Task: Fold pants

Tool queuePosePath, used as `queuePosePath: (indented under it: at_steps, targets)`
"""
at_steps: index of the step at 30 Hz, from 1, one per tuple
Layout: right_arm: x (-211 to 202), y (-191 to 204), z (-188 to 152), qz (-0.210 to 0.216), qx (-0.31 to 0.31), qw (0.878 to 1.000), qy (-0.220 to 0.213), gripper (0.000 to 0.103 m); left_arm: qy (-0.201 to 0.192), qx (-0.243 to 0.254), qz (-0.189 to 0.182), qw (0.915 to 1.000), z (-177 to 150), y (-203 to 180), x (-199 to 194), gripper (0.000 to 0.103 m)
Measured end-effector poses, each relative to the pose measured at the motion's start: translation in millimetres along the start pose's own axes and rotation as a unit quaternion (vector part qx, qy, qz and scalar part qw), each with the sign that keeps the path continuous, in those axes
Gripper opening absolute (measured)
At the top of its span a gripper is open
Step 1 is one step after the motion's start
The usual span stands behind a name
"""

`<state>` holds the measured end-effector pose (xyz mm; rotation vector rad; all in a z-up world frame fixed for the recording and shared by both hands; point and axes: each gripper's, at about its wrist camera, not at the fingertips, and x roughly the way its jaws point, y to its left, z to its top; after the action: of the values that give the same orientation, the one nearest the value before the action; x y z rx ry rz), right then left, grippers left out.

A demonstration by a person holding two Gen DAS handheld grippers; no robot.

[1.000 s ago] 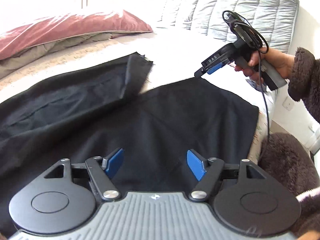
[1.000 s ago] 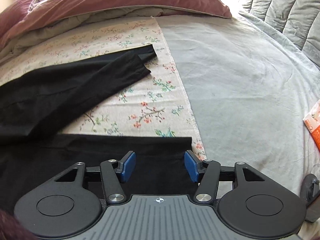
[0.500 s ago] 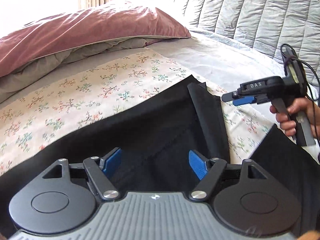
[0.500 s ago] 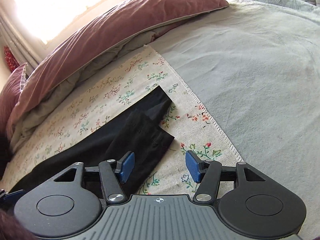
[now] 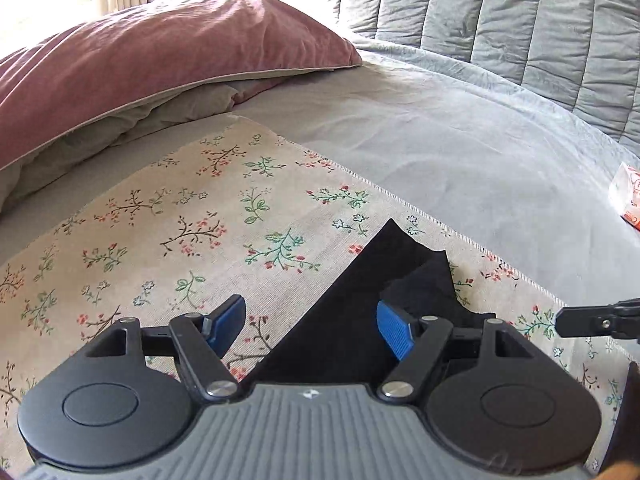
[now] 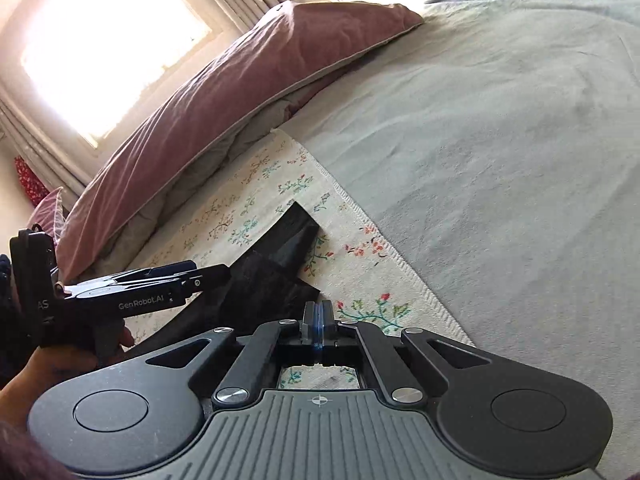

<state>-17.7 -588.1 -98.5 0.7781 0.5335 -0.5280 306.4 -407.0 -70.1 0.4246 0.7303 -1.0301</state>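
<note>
The black pants (image 5: 360,320) lie on a floral cloth (image 5: 180,220) spread over the bed (image 5: 460,140), and only the leg ends show — one cuff lapped on the other, their tips near the cloth's fringed edge where the grey sheet begins. In the left wrist view the left gripper (image 5: 310,322) hangs over the cuffs with its blue fingers (image 5: 394,330) set wide apart: the right-hand one is over the black fabric, the left-hand one over bare floral cloth, and neither presses on anything. The tip of the right gripper (image 5: 596,320) enters from the picture's right edge, over the cloth just beside the pants.

In the right wrist view the right gripper (image 6: 318,326) has its fingers (image 6: 309,320) drawn together, having just closed, with nothing visible between them; they sit over the floral cloth, just beside the corner of the nearer cuff. Whether a fold of fabric is caught there cannot be told. The left gripper (image 6: 208,276) reaches in from the picture's left, held by a hand (image 6: 60,360), its tip over the dark fabric.

A maroon pillow (image 5: 160,64) lies along the far side of the cloth, a quilted grey headboard (image 5: 520,20) stands behind the bed, and a small white and orange packet (image 5: 628,192) rests near the bed's right edge.
</note>
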Motion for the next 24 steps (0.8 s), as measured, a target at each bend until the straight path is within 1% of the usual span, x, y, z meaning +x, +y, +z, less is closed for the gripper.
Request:
queuePosePath:
  at_steps: [1, 2, 4, 6, 7, 11, 13, 14, 15, 16, 18, 19, 22, 23, 24]
  targets:
    - [-4.8, -2.5, 0.4, 0.010, 0.001, 1.000, -0.010, 0.000, 0.005, 0.003, -0.003, 1.0000, 2.3, -1.3, 6.6, 0.087]
    - [-6.8, -5.8, 1.9, 0.021, 0.008, 1.000, -0.014, 0.008, 0.010, 0.002, -0.007, 0.9999, 4.2, -1.4, 12.8, 0.085]
    - [-3.0, -8.3, 6.9, 0.037, 0.015, 0.999, -0.006, 0.022, 0.016, -0.007, -0.013, 0.9998, 5.9, -0.1, 20.3, 0.083]
    - [8.1, -4.5, 7.6, 0.042, -0.002, 0.999, -0.004, 0.058, 0.011, -0.009, -0.017, 0.9997, 6.5, 1.6, 21.8, 0.082]
    - [14.2, -0.8, 6.4, 0.039, -0.016, 0.999, -0.003, 0.059, 0.010, -0.012, -0.020, 0.9997, 7.3, 3.3, 21.8, 0.082]
    - [45.7, 15.1, 0.2, 0.026, -0.062, 0.998, 0.018, 0.059, 0.006, -0.029, -0.033, 0.9990, 9.9, 11.7, 21.1, 0.080]
    - [56.2, 23.2, -3.8, 0.014, -0.087, 0.996, 0.008, 0.057, 0.005, -0.040, -0.040, 0.9984, 11.4, 15.3, 21.7, 0.079]
    - [59.4, 28.2, -5.5, 0.010, -0.102, 0.995, 0.006, 0.037, 0.004, -0.043, -0.044, 0.9981, 11.9, 16.2, 22.1, 0.079]
    - [63.2, 32.9, -6.7, 0.013, -0.115, 0.993, 0.020, 0.003, 0.003, -0.044, -0.047, 0.9979, 12.6, 16.4, 22.7, 0.077]
    - [65.3, 36.1, -8.1, 0.016, -0.122, 0.992, 0.034, 0.004, 0.003, -0.043, -0.052, 0.9977, 13.1, 15.9, 23.1, 0.076]
    - [54.7, 40.5, -11.1, 0.005, -0.142, 0.989, 0.029, 0.003, 0.005, -0.039, -0.067, 0.9970, 14.6, 13.1, 24.6, 0.068]
    - [46.8, 39.2, -11.4, -0.005, -0.141, 0.990, 0.022, 0.003, 0.006, -0.037, -0.074, 0.9965, 15.5, 11.5, 25.6, 0.066]
    - [21.5, 22.6, -6.9, -0.028, -0.104, 0.994, 0.017, 0.003, 0.015, -0.035, -0.088, 0.9954, 18.4, 5.1, 32.0, 0.050]
    - [15.9, 17.5, -5.8, -0.032, -0.091, 0.995, 0.020, 0.003, 0.018, -0.035, -0.090, 0.9952, 19.1, 2.8, 34.4, 0.041]
    - [10.1, 11.9, -4.4, -0.036, -0.080, 0.996, 0.024, 0.003, 0.020, -0.033, -0.090, 0.9952, 19.9, -0.1, 36.3, 0.025]
